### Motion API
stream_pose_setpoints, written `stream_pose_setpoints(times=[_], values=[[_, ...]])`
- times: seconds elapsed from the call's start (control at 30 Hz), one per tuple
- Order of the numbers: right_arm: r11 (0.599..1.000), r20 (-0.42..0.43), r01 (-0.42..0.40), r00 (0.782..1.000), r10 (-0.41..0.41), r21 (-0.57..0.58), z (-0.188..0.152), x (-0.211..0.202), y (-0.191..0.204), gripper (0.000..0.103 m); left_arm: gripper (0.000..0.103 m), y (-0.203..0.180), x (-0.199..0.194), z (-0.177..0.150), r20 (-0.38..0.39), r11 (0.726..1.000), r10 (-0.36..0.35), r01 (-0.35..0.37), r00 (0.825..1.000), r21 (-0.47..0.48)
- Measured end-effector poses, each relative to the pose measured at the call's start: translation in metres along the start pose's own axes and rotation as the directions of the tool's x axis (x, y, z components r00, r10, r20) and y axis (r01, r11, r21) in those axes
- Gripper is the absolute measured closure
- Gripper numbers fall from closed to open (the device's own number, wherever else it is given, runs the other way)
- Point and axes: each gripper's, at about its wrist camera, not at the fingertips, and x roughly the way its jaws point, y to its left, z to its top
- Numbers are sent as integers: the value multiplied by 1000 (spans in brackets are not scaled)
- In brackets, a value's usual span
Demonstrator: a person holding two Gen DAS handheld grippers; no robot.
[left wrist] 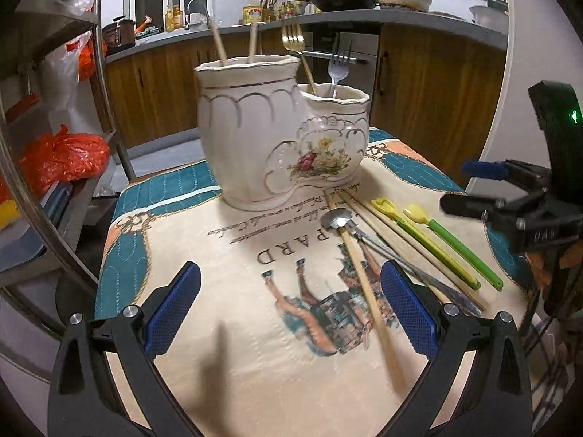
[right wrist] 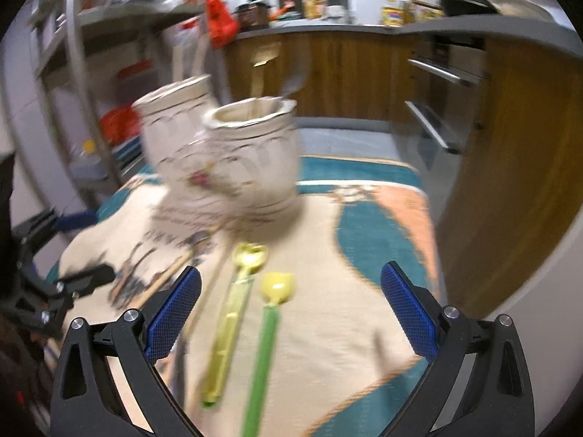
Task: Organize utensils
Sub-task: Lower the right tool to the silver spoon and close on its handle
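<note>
**Both grippers empty; loose utensils lie nearer the right one**

In the left wrist view, the left gripper (left wrist: pixel 290 313) sits at lower centre with its blue pads spread wide and nothing between them. Up the frame from it stands the white double holder (left wrist: pixel 280 131), on the printed tablecloth (left wrist: pixel 175 196); two wooden sticks rise from its taller left cup, and a gold fork (left wrist: pixel 292 38) and a silver fork (left wrist: pixel 339 63) from the lower right cup.

Right of centre the loose pieces lie in a fan: a wooden chopstick (left wrist: pixel 371 298) running from near the holder's base toward the lower right pad, a metal spoon (left wrist: pixel 339 218) crossing it, more chopsticks, then two yellow-headed spoons with green handles (left wrist: pixel 455 244). Their long axes all run from the holder down toward the lower right.

In the blurred right wrist view, the right gripper (right wrist: pixel 290 313) is likewise spread and empty. The two green spoons (right wrist: pixel 255 313) lie on the cloth between its pads, handles toward the camera, heads toward the holder (right wrist: pixel 233 156). By my reading the right gripper is the nearer, and already lined up along the handles.
</note>
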Motion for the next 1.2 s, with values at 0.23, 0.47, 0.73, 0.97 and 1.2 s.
stream_pose_setpoints(times=[0.23,0.47,0.73,0.97,1.2], values=[[987,-100,-121,989,111,-105,4,21,44,58,6,23,-6,-8,-7,999,-3,2,1000,-53],[972,-184,-163,974,132,-169,7,41,69,87,6,22,-7,-6,1,998,-27,27,1000,-52],[976,-213,-177,966,147,-127,13,56,60,99,6,12,-6,-3,-5,999,-39,38,999,-21],[977,-131,-188,976,174,-98,14,31,47,99,6,2,0,1,-32,999,-44,45,999,6],[979,45,-192,980,195,-66,16,-19,24,99,8,-19,12,8,-69,997,-65,67,996,39]])
